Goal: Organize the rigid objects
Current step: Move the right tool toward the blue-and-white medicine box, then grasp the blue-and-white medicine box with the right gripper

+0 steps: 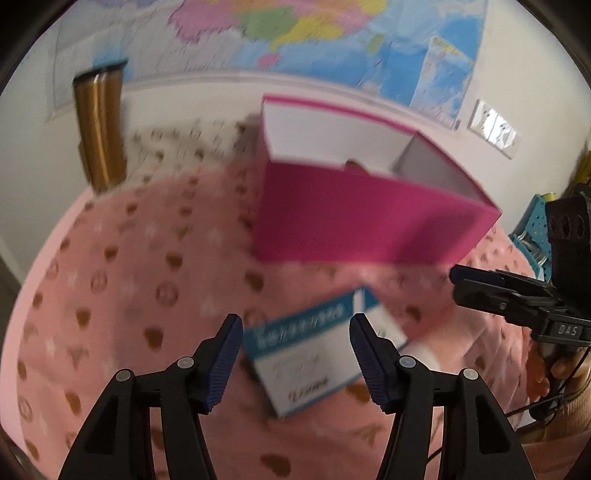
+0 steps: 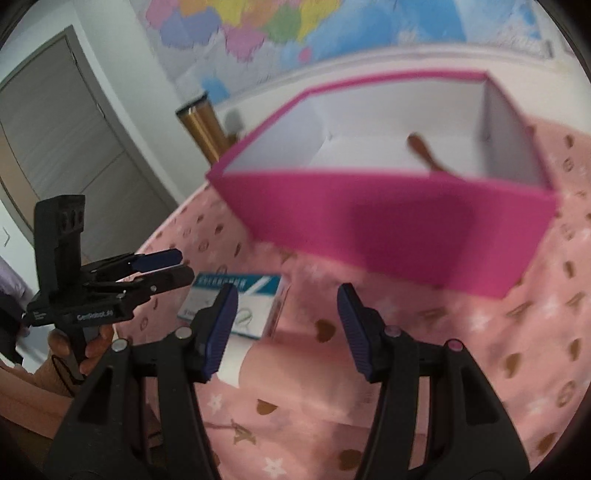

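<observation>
So we're partway at best. One brown wooden-looking piece (image 2: pixel 424 153) already lies inside the pink box (image 2: pixel 388 236), a spoon handle by our guess; blur hides the rest of it. Otherwise the box looks empty, white inside, sitting on the pink patterned cloth (image 1: pixel 110 295).

What's left, as far as we can see: the small blue-and-white carton (image 1: pixel 317 354) lies flat on the cloth just in front of the box, not in it. The gold tumbler (image 1: pixel 99 129) stands upright behind the box by the wall; we can't tell if it counts as part of the job.

Left gripper (image 1: pixel 295 354): jaws stand apart with nothing pinched. From its own camera the carton shows in the gap between the fingers, but the pads aren't pressing on it.
Right gripper (image 2: pixel 284 328): jaws stand apart too, nothing between them, aimed at the cloth beside the carton and below the box front.

Our read: carton is the next pick, by the left.

Writing: "DAS" on the right gripper body in the left view. The left gripper carries a white label starting "Gen", the rest too smeared to read. Carton print is blurred and unreadable. Wall map (image 2: pixel 258 29) text is too small.
</observation>
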The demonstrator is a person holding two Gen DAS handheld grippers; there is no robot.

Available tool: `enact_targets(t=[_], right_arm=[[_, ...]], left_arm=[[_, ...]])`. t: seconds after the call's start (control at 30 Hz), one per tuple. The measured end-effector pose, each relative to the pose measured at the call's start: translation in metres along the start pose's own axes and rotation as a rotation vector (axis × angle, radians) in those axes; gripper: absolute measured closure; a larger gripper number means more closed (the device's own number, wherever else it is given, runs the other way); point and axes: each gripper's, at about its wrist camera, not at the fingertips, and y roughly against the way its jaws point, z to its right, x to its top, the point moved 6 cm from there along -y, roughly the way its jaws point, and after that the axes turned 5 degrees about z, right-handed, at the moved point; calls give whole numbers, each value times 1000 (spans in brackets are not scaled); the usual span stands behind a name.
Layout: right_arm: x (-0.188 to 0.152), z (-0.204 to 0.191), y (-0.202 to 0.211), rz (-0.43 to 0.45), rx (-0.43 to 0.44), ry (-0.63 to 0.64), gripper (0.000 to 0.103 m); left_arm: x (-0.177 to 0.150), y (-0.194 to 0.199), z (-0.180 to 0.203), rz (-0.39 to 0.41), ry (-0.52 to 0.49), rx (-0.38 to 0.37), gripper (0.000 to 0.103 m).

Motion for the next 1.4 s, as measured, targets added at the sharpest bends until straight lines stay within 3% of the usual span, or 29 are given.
enact_targets(t=[0.23,0.3,0.53,0.67,1.0,1.4], right_arm=[[-8,-11,-35,-73,27,4,45],[-8,-15,-44,-86,35,6,45],[-8,-19,-59,-113,52,3,46],[-9,-18,-67,-130,51,-8,53],[-8,-13,-62,-112,15,-17,54],[5,-12,-35,-51,-38,6,54]], left_arm=[[-26,-6,-2,-61,38,-25,43],[-30,-8,-1,-76,36,-29,50],[-33,-6,-1,-88,41,-56,55],[-32,-7,-2,-90,47,-63,56],[-26,-6,13,-77,-11,-59,57],[10,5,29,8,-49,-90,57]])
